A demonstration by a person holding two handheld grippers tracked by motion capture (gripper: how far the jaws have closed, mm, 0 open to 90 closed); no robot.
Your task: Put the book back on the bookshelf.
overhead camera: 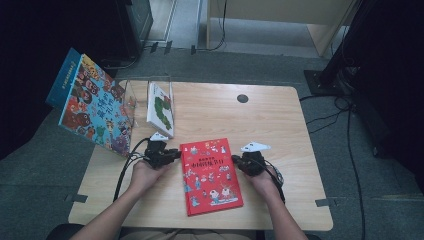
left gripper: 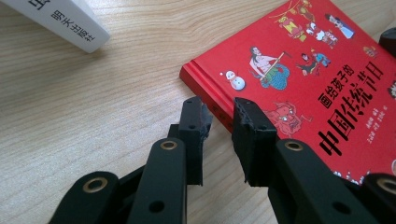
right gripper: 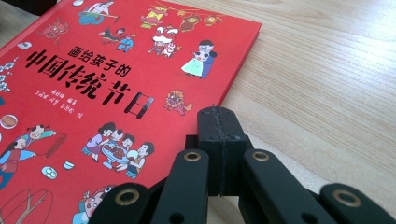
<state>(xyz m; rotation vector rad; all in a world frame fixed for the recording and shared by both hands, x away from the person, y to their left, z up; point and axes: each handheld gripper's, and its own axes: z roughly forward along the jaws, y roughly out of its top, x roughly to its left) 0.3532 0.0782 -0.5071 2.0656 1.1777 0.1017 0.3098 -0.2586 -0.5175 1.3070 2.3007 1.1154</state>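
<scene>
A red picture book [overhead camera: 210, 176] lies flat, cover up, on the pale wooden counter [overhead camera: 280, 120], near the person's edge and roughly midway between the two hands; all positions below are given relative to this book. The left hand-held gripper [overhead camera: 172, 154] sits just beside the book's left edge near its upper corner, held in the person's left hand [overhead camera: 145, 175]. In the left gripper view the same hand-held gripper [left gripper: 219, 119] has its two black jaws parted by a narrow gap, and the red spine edge of the book [left gripper: 299, 93] lies in line with that gap; the pads do not press on it, so this gripper is released. The right hand-held gripper [overhead camera: 239, 160] rests at the book's right edge, carried by the right hand [overhead camera: 262, 181]. In the right gripper view its jaws [right gripper: 219, 119] are clenched flat against each other with nothing between them, their tip just beside the right edge of the cover [right gripper: 116, 93]. Beyond the book's upper left corner a white book [overhead camera: 161, 109] stands in a clear holder [overhead camera: 150, 92], and farther left a blue illustrated book [overhead camera: 95, 105] leans tilted at the counter's left side. A small dark round hole [overhead camera: 242, 98] marks the counter well beyond the book's top edge.
</scene>
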